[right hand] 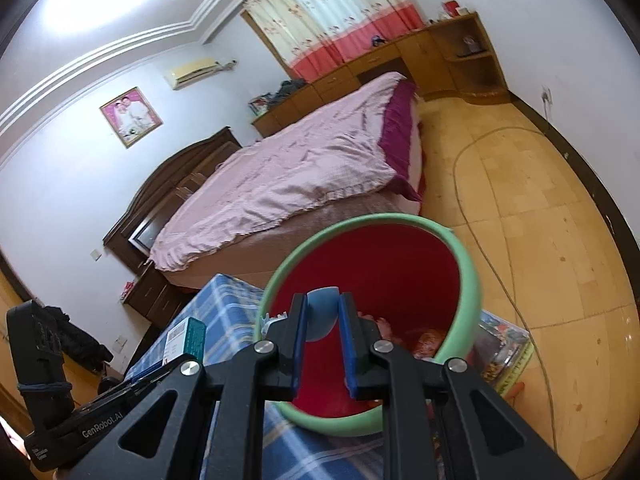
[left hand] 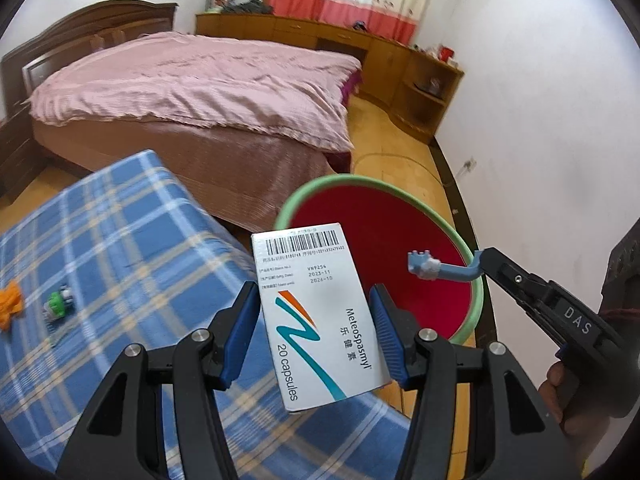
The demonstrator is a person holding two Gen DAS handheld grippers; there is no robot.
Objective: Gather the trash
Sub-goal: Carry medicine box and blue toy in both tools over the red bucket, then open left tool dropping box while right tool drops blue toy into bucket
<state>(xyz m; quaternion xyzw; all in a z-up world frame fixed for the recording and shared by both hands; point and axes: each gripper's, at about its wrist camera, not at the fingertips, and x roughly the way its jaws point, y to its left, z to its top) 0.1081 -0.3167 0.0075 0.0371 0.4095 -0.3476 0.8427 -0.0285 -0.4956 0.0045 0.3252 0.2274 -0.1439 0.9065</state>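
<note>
A bed [left hand: 192,92] covered with a pink blanket [right hand: 288,176] was seen behind. Wooden cabinets [left hand: 384,52] were placed under a curtain [right hand: 332,12]. A cable [right hand: 480,216] was laid on the floor.

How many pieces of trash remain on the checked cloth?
2: an orange scrap at its left edge and a green-white item beside it. The grippers may hide others.

Left claw [left hand: 314,332] clamped, angled downward; right claw [right hand: 323,314] pinched nearly closed, tilted down.
</note>
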